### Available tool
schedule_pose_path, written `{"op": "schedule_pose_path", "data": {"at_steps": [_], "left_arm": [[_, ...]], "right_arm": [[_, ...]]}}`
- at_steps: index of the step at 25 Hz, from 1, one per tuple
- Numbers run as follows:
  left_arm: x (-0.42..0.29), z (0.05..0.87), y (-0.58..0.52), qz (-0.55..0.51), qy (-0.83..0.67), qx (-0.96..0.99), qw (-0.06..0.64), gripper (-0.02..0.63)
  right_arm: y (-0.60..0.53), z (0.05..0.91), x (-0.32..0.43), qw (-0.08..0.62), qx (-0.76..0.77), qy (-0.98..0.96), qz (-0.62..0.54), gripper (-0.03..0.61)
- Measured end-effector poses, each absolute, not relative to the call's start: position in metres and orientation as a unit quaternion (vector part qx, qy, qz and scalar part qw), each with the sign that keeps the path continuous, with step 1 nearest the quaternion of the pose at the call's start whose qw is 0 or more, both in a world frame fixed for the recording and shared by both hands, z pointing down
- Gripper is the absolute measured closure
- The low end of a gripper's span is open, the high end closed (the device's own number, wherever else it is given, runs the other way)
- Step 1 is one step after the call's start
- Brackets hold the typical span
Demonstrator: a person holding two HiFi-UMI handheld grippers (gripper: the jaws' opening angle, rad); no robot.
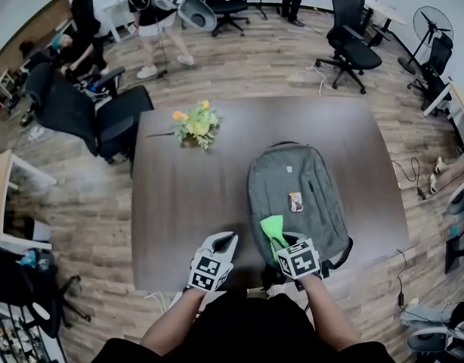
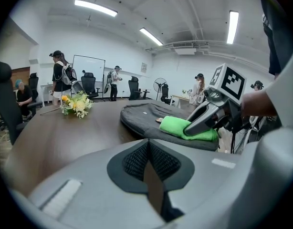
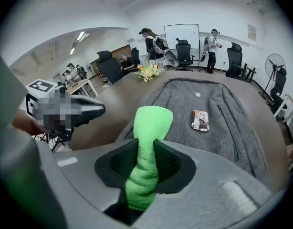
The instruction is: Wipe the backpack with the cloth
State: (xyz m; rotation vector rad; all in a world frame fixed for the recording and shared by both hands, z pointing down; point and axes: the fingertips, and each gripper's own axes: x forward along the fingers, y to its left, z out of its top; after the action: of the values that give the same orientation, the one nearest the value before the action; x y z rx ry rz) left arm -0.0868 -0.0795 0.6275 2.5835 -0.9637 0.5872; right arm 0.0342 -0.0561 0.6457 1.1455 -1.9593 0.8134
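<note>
A grey backpack (image 1: 300,195) lies flat on the dark table (image 1: 187,203), with a small card or tag (image 1: 295,201) on its front. My right gripper (image 1: 280,242) is shut on a bright green cloth (image 1: 272,228), which rests on the backpack's near left edge. In the right gripper view the cloth (image 3: 147,147) sticks out between the jaws over the backpack (image 3: 208,113). My left gripper (image 1: 224,242) is shut and empty, over the table left of the backpack. The left gripper view shows the backpack (image 2: 151,116), the cloth (image 2: 184,128) and my right gripper (image 2: 196,124).
A bunch of yellow and orange flowers (image 1: 195,123) lies on the table's far left part. Office chairs (image 1: 88,116) stand around the table, and people stand at the room's far side. Cables trail on the wood floor at the right.
</note>
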Motion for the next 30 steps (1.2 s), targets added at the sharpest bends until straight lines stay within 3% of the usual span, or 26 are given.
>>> {"op": "schedule_pose_path", "data": {"at_steps": [16,30], "left_arm": [[-0.055,0.622,-0.065,0.207,-0.352,0.899,0.159,0.594],[-0.033,0.615,-0.072,0.205,-0.350,0.902,0.147,0.594]], "right_arm": [[-0.056,0.651,0.086,0.413,0.438,-0.749,0.276,0.479],[-0.066,0.644,0.118,0.414,0.446,-0.750,0.260,0.477]]}}
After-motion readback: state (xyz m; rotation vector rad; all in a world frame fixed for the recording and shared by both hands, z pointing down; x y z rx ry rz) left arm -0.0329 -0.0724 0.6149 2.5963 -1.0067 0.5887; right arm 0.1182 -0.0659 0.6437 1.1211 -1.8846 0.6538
